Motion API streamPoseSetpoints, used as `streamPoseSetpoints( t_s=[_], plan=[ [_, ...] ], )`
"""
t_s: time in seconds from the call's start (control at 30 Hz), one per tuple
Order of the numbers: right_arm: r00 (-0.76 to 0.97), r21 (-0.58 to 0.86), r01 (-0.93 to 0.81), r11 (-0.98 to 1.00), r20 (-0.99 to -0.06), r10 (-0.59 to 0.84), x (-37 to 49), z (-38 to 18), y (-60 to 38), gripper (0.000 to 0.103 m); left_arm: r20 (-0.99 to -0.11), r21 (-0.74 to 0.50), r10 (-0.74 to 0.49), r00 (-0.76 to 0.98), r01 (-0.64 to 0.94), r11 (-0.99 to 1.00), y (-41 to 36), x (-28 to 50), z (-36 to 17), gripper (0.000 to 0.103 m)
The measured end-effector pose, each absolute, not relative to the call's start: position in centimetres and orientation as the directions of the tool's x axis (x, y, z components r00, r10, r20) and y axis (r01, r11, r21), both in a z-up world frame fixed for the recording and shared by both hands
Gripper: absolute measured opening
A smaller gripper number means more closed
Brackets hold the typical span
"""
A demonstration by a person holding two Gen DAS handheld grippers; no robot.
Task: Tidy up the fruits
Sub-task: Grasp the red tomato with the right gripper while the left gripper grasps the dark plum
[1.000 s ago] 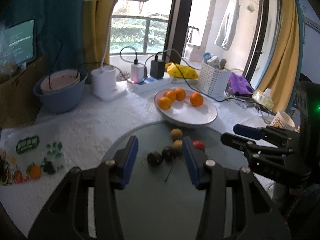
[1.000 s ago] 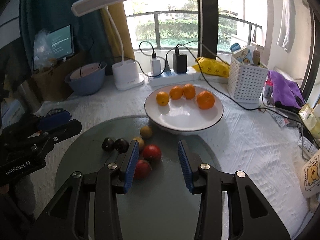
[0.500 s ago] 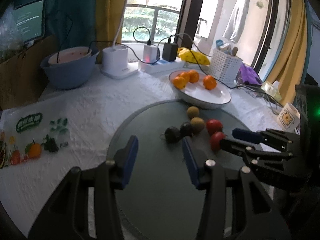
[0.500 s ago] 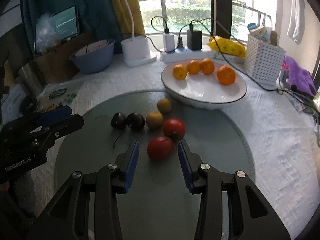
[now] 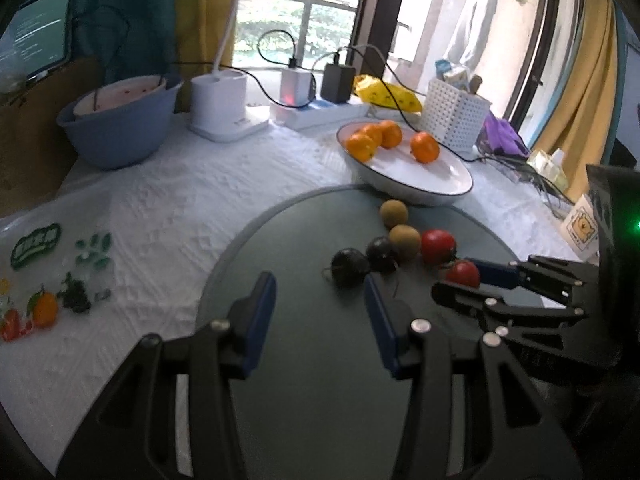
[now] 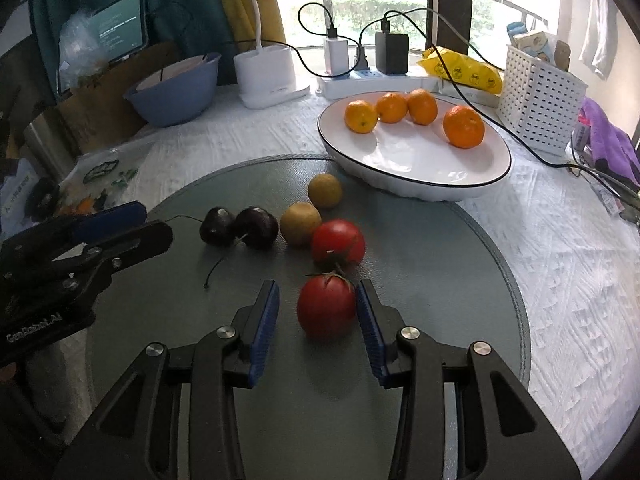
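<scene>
On a round grey mat (image 6: 440,280) lie two dark plums (image 6: 256,226), two yellow-brown fruits (image 6: 300,224) and two tomatoes. My right gripper (image 6: 316,304) is open around the near tomato (image 6: 326,306). Its right pad is at the tomato's skin and a gap shows on the left. The far tomato (image 6: 338,242) lies just beyond. My left gripper (image 5: 318,300) stands open over bare mat, with a plum (image 5: 348,266) just past its right fingertip. A white plate (image 6: 420,192) behind the mat holds several oranges (image 6: 464,126).
A blue bowl (image 6: 176,92), a white lamp base (image 6: 266,76) and a power strip with cables (image 6: 368,78) line the back. A white basket (image 6: 540,92) and purple cloth (image 6: 608,140) stand at the right. A printed plastic bag (image 5: 48,264) lies left of the mat.
Both grippers have sunk toward the mat and tilted further down. The near tomato, ahead of the right gripper's fingertips before, now sits between them. The openings look unchanged.
</scene>
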State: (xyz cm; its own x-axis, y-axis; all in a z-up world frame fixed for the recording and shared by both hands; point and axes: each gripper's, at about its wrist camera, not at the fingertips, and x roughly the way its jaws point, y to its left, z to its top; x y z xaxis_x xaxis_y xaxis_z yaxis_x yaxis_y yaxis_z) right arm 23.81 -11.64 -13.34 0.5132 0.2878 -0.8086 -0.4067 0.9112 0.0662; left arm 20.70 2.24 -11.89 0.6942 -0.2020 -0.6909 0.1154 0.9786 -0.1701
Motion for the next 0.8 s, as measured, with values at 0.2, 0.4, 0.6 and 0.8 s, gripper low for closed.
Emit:
streamPoseSetpoints(
  t_s=[0.2,0.4,0.6,0.8],
  plan=[
    [0.516,0.069,-0.401,0.913,-0.807,0.288,24.2,-13.2,-12.3,0.034,-0.714,-0.155,-0.211,0.668,0.143,0.978,1.2,22.2,-12.7,0.048],
    [0.530,0.071,-0.399,0.914,-0.796,0.293,24.6,-12.8,-13.0,0.033,-0.746,-0.127,-0.199,0.636,0.158,0.979,0.2,23.4,-13.4,0.048],
    [0.525,0.088,-0.404,0.911,-0.793,0.309,24.7,-12.7,-13.5,0.031,-0.758,-0.111,-0.201,0.621,0.180,0.977,-0.2,24.1,-13.6,0.047],
    [0.524,0.097,-0.405,0.909,-0.790,0.318,24.5,-12.6,-13.8,0.030,-0.755,-0.110,-0.217,0.618,0.207,0.972,-0.5,24.2,-13.5,0.029]
  ],
)
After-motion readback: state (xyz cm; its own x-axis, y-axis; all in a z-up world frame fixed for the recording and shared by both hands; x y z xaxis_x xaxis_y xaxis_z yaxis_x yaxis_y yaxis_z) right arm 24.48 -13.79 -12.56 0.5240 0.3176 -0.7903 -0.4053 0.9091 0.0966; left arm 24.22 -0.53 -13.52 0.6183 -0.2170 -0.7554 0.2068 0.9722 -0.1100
